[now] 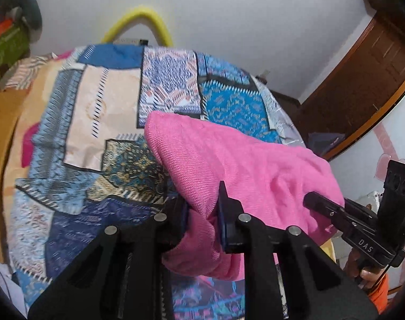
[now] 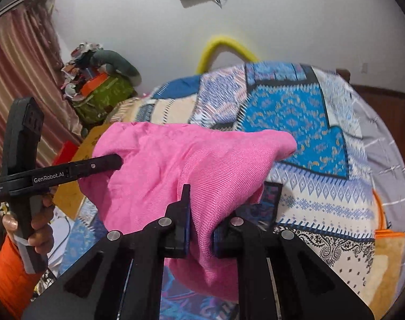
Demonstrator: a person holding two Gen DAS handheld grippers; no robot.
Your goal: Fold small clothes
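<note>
Black fingers [image 1: 223,200], ribbed pink knit [image 1: 242,165]

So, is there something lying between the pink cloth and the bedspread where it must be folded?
Nothing visible. Both the left gripper and right gripper hold the pink cloth above the patterned bedspread, and the bedspread area beyond it shows bare.

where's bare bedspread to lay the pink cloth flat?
Bare bedspread lies past the pink cloth, up to the yellow tube and out to the right side. Crowded: the left edge by the cardboard and green bag.
</note>
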